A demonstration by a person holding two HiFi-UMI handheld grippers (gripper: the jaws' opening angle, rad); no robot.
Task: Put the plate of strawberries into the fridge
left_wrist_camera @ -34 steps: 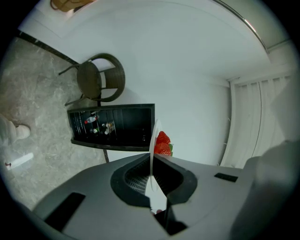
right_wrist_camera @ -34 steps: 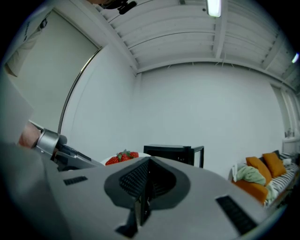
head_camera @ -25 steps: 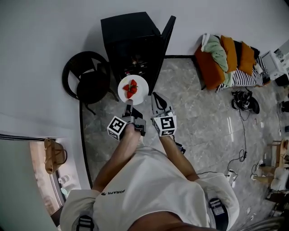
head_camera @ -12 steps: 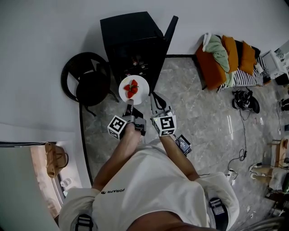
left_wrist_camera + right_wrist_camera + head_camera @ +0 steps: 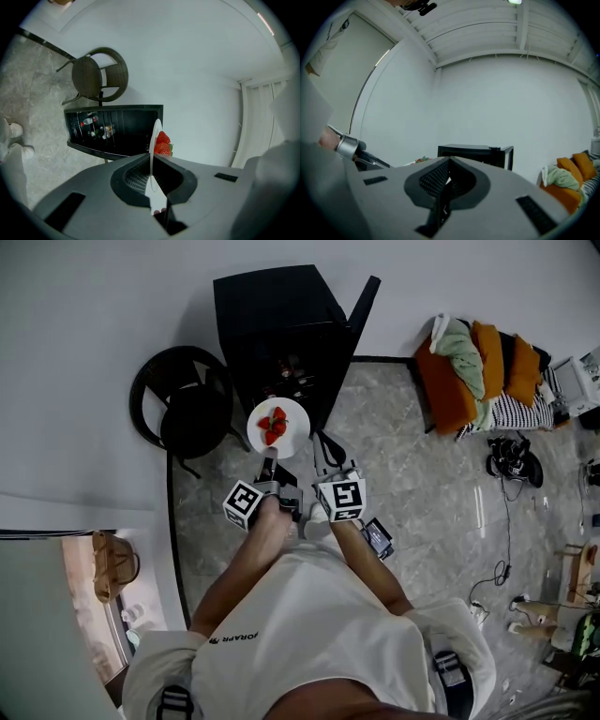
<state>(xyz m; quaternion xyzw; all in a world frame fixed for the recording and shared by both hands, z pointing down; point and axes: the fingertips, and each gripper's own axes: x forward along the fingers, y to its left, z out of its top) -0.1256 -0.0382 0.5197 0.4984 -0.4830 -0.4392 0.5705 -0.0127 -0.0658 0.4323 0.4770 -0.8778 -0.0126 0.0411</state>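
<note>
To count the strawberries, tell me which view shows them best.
The head view: it looks down onto the plate, so the strawberries show fully. The left gripper view sees the plate edge-on, strawberries half hidden; the right gripper view catches only a red speck.

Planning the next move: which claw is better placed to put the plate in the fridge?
Left. The left claw grips the plate of strawberries before the open fridge; the right claw is shut, empty.

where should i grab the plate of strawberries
Grip the plate by its thin bare near rim, coming in level from the person's side, as the left gripper does: it is flat, and the strawberries sit in the middle, clear of that edge.
</note>
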